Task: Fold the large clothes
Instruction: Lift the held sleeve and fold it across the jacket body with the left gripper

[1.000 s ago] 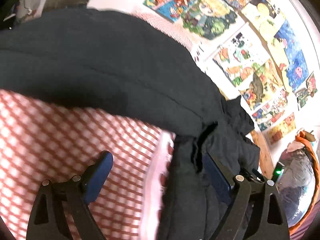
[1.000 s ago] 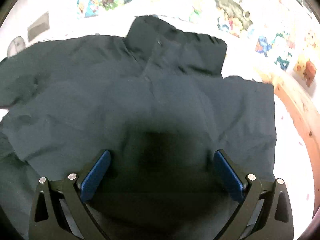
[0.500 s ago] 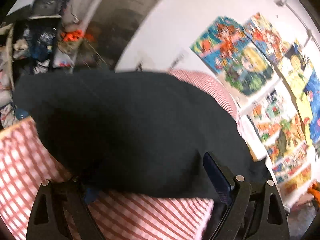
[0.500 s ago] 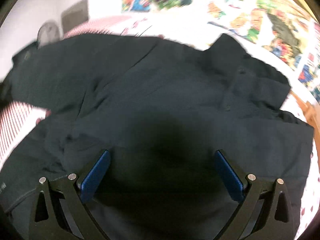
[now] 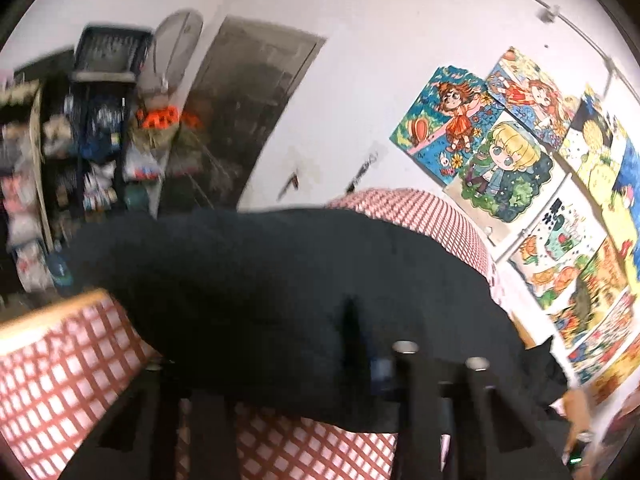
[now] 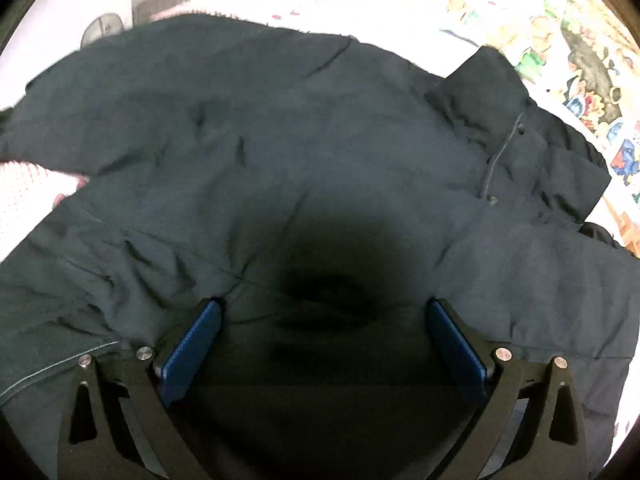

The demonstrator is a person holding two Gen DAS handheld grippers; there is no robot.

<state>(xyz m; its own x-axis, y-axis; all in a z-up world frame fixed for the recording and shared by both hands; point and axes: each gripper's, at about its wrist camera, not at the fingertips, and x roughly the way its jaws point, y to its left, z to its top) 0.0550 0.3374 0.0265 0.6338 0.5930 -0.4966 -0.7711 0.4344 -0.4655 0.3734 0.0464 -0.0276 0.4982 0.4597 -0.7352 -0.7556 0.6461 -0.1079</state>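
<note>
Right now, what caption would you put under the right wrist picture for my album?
Open right gripper above a dark jacket spread on a bed, drawings on the wall behind.

surface: bed, red-white check cover | on it: dark jacket spread flat, collar at right | bare cover shows at jacket's left

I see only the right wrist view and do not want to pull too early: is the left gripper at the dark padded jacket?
Observer: Yes. The left gripper is closing, with the dark padded jacket draped over its fingers and between them.
Operator: What lies under the jacket there?
Observer: A red-and-white checked sheet.
Operator: And what is behind it?
Observer: A cluttered dark shelf against the white wall.
</note>
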